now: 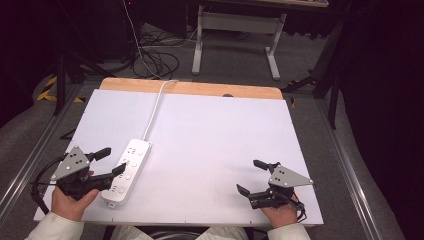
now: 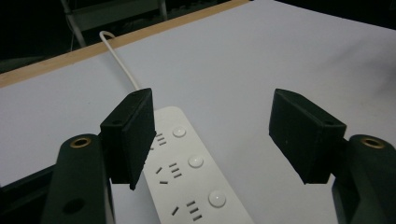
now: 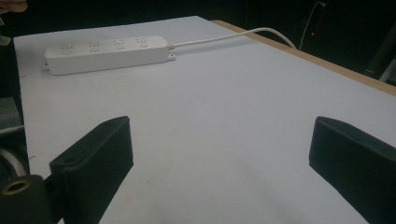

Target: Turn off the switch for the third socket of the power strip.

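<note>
Left gripper [image 1: 111, 161] (jaws wide) beside power strip [image 1: 127, 171], white cord [image 1: 155, 107] beyond

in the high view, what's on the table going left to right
left gripper → power strip → bare white tabletop → right gripper

Black two-jaw grippers [image 1: 109, 161] [image 1: 251, 176] with grey perforated top plates, black cables, seemingly brass-ringed holes; white sleeves [image 1: 55, 227].

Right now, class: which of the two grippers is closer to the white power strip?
The left gripper: its jaws reach over the power strip, while the right gripper sits far across the table.
</note>
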